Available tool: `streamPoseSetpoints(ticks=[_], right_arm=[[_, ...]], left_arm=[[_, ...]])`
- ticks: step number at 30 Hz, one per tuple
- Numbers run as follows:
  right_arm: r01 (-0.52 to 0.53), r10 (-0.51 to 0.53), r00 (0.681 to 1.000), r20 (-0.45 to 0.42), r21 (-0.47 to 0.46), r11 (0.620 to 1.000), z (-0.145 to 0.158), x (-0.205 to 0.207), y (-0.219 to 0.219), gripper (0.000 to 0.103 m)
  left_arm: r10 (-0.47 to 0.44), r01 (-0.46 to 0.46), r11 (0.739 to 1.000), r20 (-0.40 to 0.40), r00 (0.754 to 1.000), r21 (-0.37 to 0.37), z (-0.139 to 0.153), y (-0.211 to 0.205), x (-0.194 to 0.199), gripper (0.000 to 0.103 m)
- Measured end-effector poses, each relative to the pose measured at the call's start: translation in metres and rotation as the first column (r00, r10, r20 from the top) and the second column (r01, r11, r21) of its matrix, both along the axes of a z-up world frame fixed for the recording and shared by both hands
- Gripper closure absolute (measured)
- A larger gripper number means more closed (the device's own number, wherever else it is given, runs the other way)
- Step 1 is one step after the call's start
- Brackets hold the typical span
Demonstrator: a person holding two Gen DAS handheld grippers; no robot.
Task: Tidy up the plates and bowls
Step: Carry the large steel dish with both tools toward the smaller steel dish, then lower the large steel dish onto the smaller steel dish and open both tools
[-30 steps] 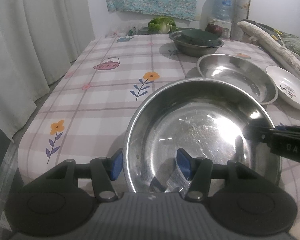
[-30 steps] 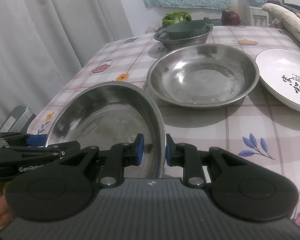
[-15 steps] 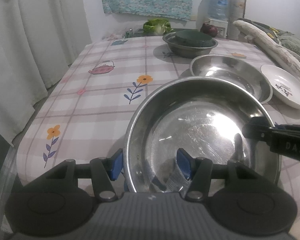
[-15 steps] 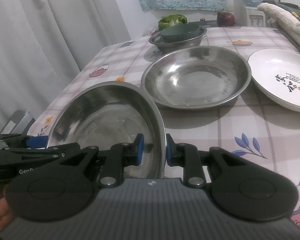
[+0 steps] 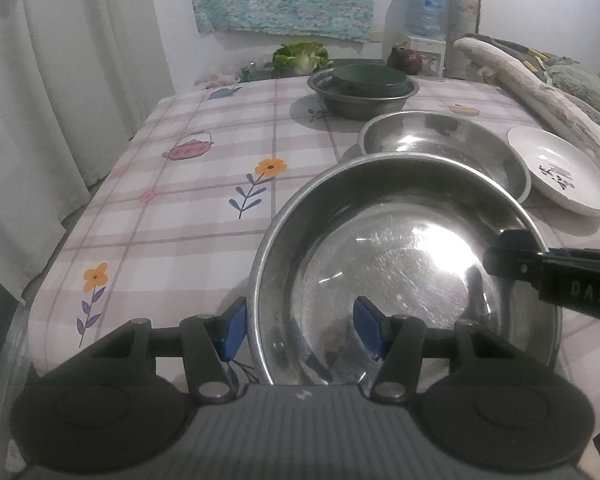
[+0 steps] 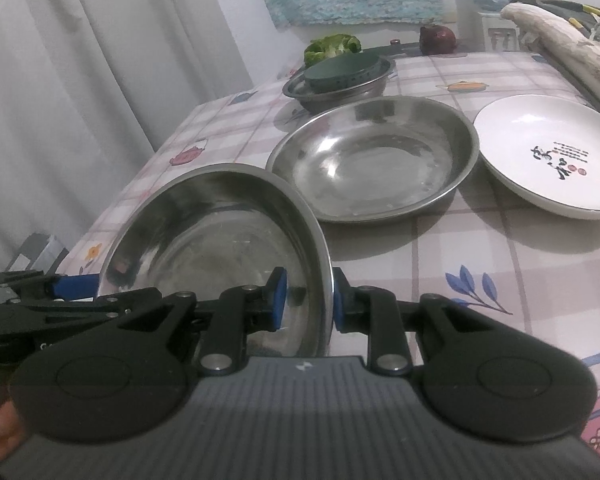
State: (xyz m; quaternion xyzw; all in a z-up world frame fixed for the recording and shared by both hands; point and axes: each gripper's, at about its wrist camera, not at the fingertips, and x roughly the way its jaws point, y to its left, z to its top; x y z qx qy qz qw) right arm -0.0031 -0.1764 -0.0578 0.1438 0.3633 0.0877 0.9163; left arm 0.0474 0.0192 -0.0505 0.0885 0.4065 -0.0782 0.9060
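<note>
Table (image 5: 204, 184) with checked floral cloth carries the dishes. Big steel basin (image 5: 400, 272) at near edge, raised and tilted, gripped on both sides. Second steel basin (image 6: 374, 160) flat just behind it; white plate (image 6: 552, 156) beside that on the right. Far back, steel bowl (image 5: 364, 96) with dark green bowl (image 5: 370, 78) inside. Left tool (image 5: 302, 330) spread wide, straddling the big basin's left rim. Right tool (image 6: 307, 300) pinching its right rim.
</note>
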Motion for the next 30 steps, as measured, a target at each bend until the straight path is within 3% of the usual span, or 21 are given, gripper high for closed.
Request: streamPoseSetpoints(ticks=[30], right_arm=[[0.094,-0.097,0.994,0.056,0.054,0.994,0.032,0.009,-0.070,0.078]], left_arm=[[-0.082,0.080,0.996,0.052,0.995,0.029,0.034,-0.071,0.028,0.046]])
